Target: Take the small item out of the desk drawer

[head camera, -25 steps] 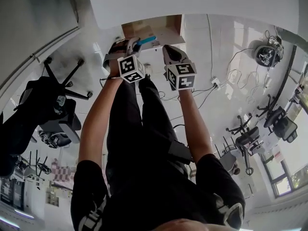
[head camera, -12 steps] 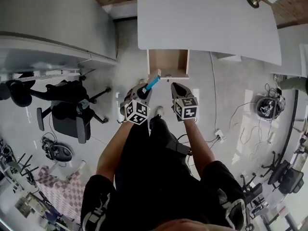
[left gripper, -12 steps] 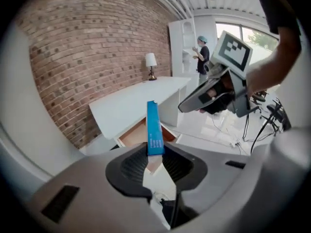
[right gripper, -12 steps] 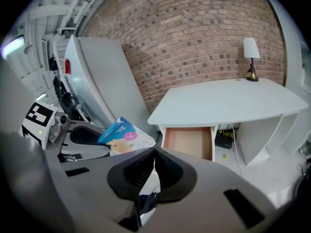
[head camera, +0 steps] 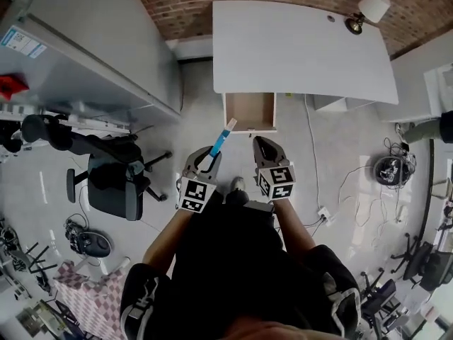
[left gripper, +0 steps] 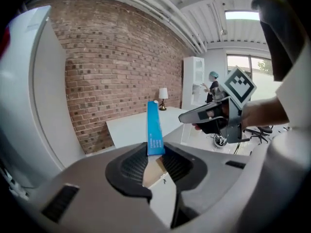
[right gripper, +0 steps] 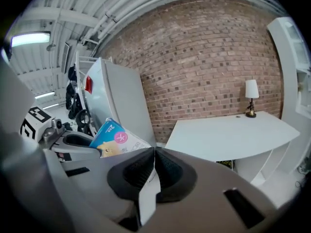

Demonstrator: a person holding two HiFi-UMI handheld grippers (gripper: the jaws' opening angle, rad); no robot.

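My left gripper [head camera: 206,159] is shut on the lower end of a thin blue packet [head camera: 220,139], which sticks up and forward past the pads. In the left gripper view the packet [left gripper: 154,130] stands upright between the black pads [left gripper: 133,166]. The wooden drawer [head camera: 249,110] hangs open under the front edge of the white desk [head camera: 297,48], a short way beyond both grippers; its inside looks bare. My right gripper [head camera: 263,147] is level with the left one, shut with nothing in it [right gripper: 154,166]. From the right gripper view the packet's printed face [right gripper: 114,140] shows at left.
A table lamp [head camera: 368,9] stands at the desk's far right corner, in front of a brick wall. A large grey cabinet [head camera: 92,48] is at left, with a black office chair [head camera: 113,183] below it. Cables and a power strip [head camera: 322,212] lie on the floor at right.
Both grippers have drawn back from the drawer mouth, the left one carrying the blue packet with it. The head view has swung up, so the whole desk shows.
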